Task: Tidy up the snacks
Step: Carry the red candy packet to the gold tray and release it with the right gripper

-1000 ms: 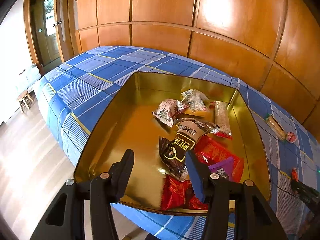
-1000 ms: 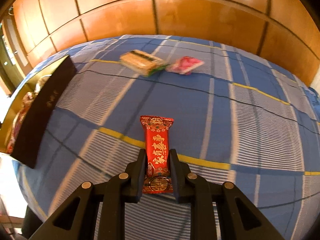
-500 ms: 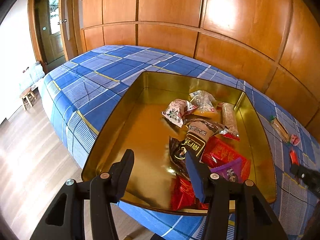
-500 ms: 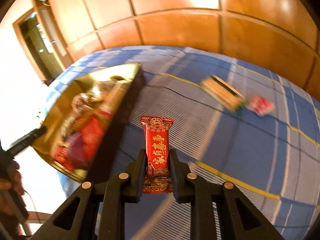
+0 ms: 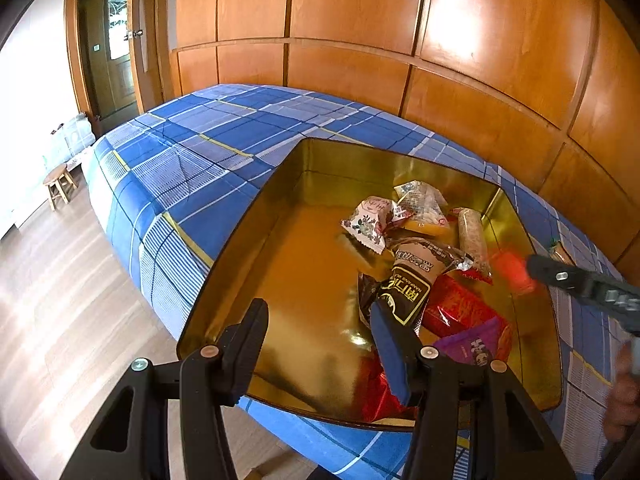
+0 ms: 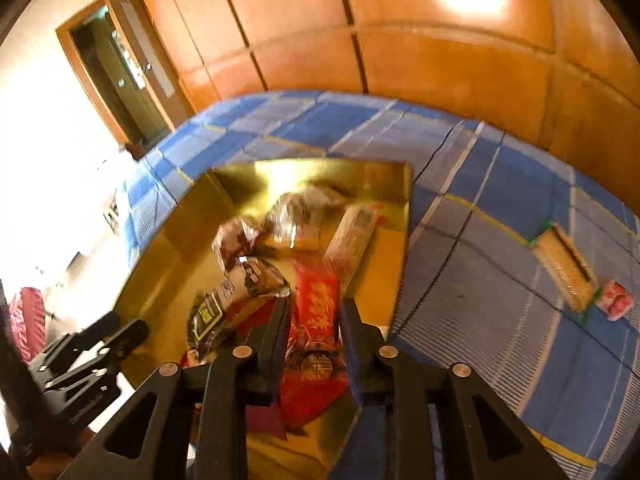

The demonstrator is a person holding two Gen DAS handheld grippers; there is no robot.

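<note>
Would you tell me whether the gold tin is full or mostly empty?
Partly filled: snack packets cluster at one side of the gold tin, and the rest of its floor is bare.

Home bedroom, checked bed (image 5: pixel 192 160), wood-panelled wall (image 5: pixel 360 20)

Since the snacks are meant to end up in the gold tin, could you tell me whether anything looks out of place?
Yes: a tan cracker pack and a small pink sweet lie out on the blue checked cloth, to the right of the gold tin, not in it.
</note>
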